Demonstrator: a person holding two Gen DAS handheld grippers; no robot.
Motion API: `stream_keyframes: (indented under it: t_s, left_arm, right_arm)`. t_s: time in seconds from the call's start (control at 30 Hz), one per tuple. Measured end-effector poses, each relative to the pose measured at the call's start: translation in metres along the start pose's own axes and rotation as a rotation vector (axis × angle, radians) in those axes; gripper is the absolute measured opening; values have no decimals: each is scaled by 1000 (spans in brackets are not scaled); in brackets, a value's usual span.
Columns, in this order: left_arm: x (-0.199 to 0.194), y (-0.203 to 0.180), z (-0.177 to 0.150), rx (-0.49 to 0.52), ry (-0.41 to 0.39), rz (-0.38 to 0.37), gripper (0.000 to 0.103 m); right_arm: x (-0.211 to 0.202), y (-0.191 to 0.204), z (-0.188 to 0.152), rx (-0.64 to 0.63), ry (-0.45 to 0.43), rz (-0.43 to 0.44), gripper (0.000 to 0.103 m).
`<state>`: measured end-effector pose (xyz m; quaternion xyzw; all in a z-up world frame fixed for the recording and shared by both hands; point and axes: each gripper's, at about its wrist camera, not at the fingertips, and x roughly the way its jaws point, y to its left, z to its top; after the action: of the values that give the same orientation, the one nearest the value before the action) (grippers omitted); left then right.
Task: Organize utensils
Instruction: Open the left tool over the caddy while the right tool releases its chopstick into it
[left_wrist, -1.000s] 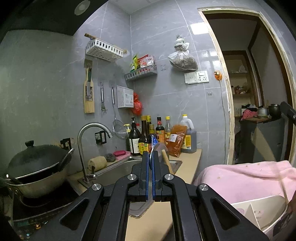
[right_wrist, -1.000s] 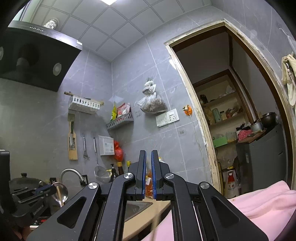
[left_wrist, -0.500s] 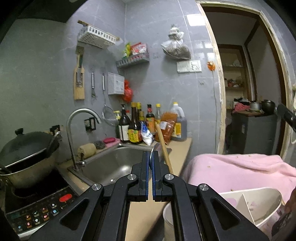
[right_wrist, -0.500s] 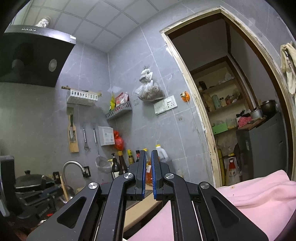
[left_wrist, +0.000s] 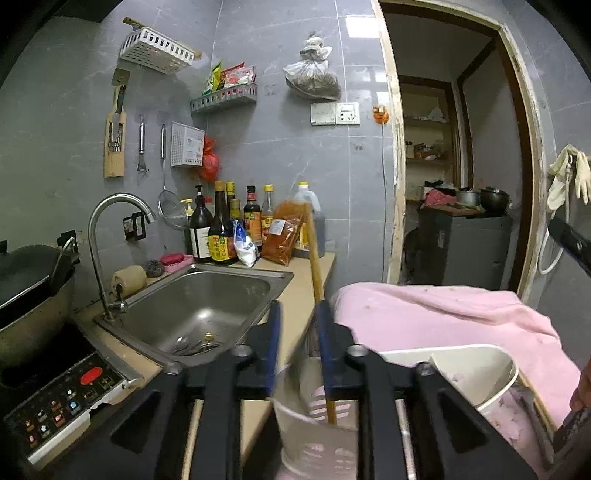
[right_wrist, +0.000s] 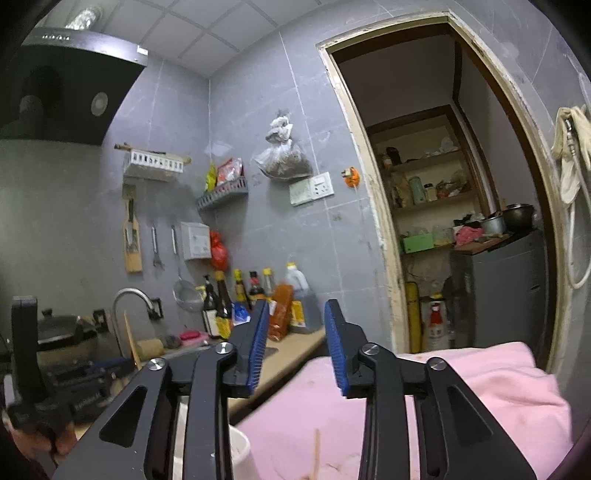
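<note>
My left gripper (left_wrist: 298, 332) hangs over the white slotted utensil holder (left_wrist: 476, 350), its jaws opening. A wooden-handled utensil (left_wrist: 317, 273) stands between the blue pads, close along the right one, with its lower end down in the holder's front compartment. My right gripper (right_wrist: 297, 347) points level over the pink cloth (right_wrist: 461, 391), jaws also opening, nothing between them. In the right wrist view the holder's rim (right_wrist: 240, 448) and a thin wooden stick (right_wrist: 316, 456) show at the bottom edge.
A steel sink (left_wrist: 192, 310) with a tap (left_wrist: 110, 229) lies left of the holder, an induction hob (left_wrist: 62, 398) and wok (left_wrist: 29, 280) further left. Sauce bottles (left_wrist: 221, 229) line the back of the counter. A doorway (left_wrist: 454, 166) opens at right.
Both grippers' jaws have parted from shut. The left gripper has tipped downward, the holder has come into view beneath it, and the wooden handle now stands down in the holder.
</note>
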<state>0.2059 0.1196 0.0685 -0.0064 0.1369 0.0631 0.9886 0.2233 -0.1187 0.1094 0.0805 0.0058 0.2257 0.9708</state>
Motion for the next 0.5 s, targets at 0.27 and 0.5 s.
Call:
stream_keyframes:
  t_s: [0.27,0.5]
  left_arm:
    - [-17,-4,5,-30,-37,-32,46]
    - [-39,-11,2,-47,-63,-61,66]
  right_arm:
    - [-30,-11,-5,-35,32,-37,54]
    - [-44,-11,-11,-71,62,-62,80]
